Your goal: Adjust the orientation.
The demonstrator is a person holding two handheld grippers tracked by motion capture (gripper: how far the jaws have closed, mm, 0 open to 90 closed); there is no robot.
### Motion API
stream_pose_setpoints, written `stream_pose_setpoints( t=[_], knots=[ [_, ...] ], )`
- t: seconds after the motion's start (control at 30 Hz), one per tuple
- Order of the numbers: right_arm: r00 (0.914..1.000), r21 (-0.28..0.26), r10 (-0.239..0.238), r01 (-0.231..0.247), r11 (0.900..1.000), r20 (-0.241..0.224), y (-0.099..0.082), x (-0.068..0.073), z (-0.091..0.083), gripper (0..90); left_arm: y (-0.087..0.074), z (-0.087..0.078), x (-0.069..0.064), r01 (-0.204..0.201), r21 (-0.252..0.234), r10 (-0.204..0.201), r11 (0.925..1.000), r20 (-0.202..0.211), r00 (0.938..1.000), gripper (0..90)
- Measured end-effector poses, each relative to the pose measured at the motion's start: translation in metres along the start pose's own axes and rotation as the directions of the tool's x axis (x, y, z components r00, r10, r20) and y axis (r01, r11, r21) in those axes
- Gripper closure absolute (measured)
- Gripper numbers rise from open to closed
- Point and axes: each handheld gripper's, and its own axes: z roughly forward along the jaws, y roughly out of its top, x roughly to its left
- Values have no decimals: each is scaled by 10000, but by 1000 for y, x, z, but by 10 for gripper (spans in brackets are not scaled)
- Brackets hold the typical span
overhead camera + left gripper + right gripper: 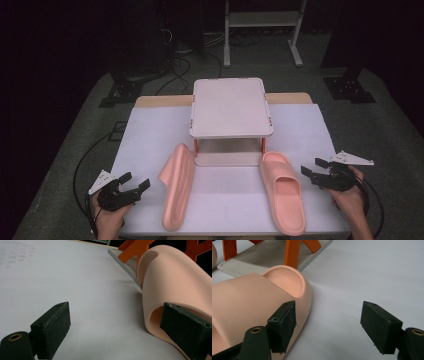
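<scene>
Hovering wide-jawed and empty at the near table edge, the left gripper (134,190) sits just beside the slipper on its side (178,185) and the right gripper (315,172) beside the upright slipper (284,192), so grasping looks next, perhaps for the rack (231,107).

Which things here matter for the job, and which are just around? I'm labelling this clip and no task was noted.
Likely in play:
left slipper, tipped on its side
right slipper, sole down
two-tier rack
left gripper, open
right gripper, open

Just around:
white table cover
metal stand on the floor behind
floor cables
</scene>
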Motion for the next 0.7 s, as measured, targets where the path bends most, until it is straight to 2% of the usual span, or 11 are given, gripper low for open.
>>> stream_pose_setpoints(
  t=[0.3, 0.6, 0.7],
  knots=[
    [10000, -12, 30, -30, 10000, -8, -1, -1, 0, 279, -2, 0, -1, 13, 21, -13, 10000, 171, 9999, 92],
    [10000, -64, 18, -18, 10000, 9, -1, 0, -1, 279, -5, 3, -7, -143, 196, 135, 9997, 413, 9991, 92],
    [10000, -138, 15, -15, 9999, -5, -2, 1, -2, 279, -6, 6, -10, -307, 350, 291, 9989, 449, 9986, 92]
  ],
)
